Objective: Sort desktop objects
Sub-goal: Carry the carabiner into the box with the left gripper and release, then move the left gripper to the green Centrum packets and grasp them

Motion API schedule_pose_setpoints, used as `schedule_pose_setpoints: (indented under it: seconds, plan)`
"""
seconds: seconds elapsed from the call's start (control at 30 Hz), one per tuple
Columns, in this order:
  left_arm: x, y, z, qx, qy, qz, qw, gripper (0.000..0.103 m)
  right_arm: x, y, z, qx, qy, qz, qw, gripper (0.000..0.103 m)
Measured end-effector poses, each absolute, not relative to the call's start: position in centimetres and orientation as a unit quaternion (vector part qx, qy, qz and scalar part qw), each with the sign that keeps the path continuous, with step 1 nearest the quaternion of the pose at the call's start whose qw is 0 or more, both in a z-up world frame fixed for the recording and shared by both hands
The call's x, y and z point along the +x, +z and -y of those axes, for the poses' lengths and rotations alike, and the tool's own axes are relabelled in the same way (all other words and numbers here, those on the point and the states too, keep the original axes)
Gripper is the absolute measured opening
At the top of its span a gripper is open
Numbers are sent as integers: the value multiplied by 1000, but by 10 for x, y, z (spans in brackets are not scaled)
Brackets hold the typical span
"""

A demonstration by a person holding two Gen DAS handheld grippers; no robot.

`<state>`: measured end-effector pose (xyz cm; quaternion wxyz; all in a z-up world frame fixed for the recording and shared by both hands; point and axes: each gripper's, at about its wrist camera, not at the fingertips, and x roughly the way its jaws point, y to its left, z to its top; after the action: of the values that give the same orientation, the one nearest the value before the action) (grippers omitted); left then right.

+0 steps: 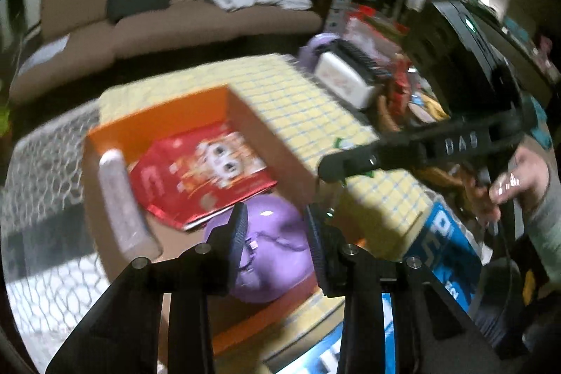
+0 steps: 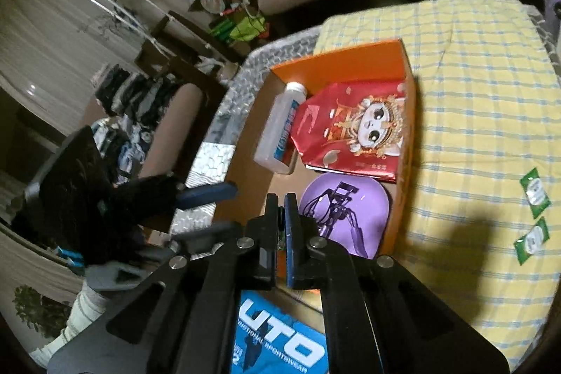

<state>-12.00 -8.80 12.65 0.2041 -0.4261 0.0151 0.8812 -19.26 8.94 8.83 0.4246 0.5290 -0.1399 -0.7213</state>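
The right gripper (image 2: 281,219) is pinched shut on a small green-edged item, likely for the orange cardboard box (image 2: 408,142). The left gripper (image 1: 275,235) hovers empty, jaws parted, over the box's purple round case (image 1: 270,255).

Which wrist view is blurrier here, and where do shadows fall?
Left wrist: heavy motion smear across the orange box and sofa. Right wrist: sharper, red pouch print crisp; dark shadow on the yellow checked cloth at lower right. Both: fisheye bending, black corners.
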Motion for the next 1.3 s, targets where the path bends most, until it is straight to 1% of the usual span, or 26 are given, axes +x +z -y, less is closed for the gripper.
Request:
schedule_pose_setpoints:
  seconds: [0.07, 0.17, 0.23, 0.47, 0.53, 0.63, 0.67, 0.7, 0.77, 0.8, 0.83, 0.87, 0.9, 0.93, 0.97, 1.0, 1.03, 1.07, 1.1, 1.17, 1.3]
  plan:
    - [-124, 116, 96, -438, 877, 0, 198, 34, -194, 75, -72, 541, -724, 113, 412, 4]
    - [-132, 98, 98, -459, 868, -3, 189, 34, -196, 53, -51, 558, -730, 64, 389, 4]
    - [-136, 88, 97, -471, 862, 2, 188, 34, -196, 42, -36, 561, -744, 6, 363, 4]
    - [-143, 67, 81, -494, 847, -11, 196, 34, -201, 23, -8, 560, -761, -103, 310, 4]
    - [-145, 62, 77, -500, 843, -13, 197, 34, -202, 19, -7, 558, -764, -121, 300, 4]
    - [-146, 60, 74, -502, 842, -14, 198, 35, -203, 15, -11, 567, -760, -122, 293, 5]
    - [-146, 60, 74, -502, 842, -14, 197, 37, -202, 16, -14, 564, -762, -120, 294, 6]
    - [-146, 61, 73, -502, 843, -13, 196, 40, -202, 18, -16, 562, -764, -116, 295, 7]
    - [-146, 62, 74, -500, 844, -9, 192, 50, -202, 26, -26, 556, -771, -102, 294, 11]
    - [-147, 63, 75, -499, 846, -4, 188, 54, -202, 31, -33, 551, -774, -95, 296, 11]
    - [-148, 64, 75, -498, 847, 0, 186, 60, -200, 36, -37, 547, -777, -91, 298, 11]
    - [-148, 65, 74, -497, 848, 3, 185, 60, -199, 43, -44, 543, -779, -85, 302, 11]
    - [-149, 67, 72, -496, 848, 5, 185, 63, -198, 50, -49, 539, -781, -81, 306, 11]
    - [-150, 69, 69, -495, 849, 3, 185, 72, -195, 57, -56, 534, -783, -79, 310, 13]
    - [-149, 73, 64, -490, 851, -1, 187, 79, -193, 64, -64, 527, -787, -79, 311, 18]
    - [-149, 76, 59, -487, 852, -1, 192, 79, -190, 72, -76, 520, -791, -80, 311, 28]
    - [-149, 79, 54, -485, 852, 0, 199, 80, -188, 78, -85, 516, -795, -82, 309, 35]
    - [-149, 82, 48, -483, 851, 0, 205, 85, -186, 84, -101, 512, -799, -84, 304, 50]
    - [-150, 87, 38, -478, 852, 1, 213, 86, -186, 88, -109, 511, -800, -85, 302, 60]
    - [-150, 94, 25, -473, 851, 10, 227, 86, -185, 92, -138, 511, -803, -87, 294, 62]
    - [-159, 106, -13, -465, 850, 17, 247, 89, -188, 77, -193, 529, -803, -95, 257, 62]
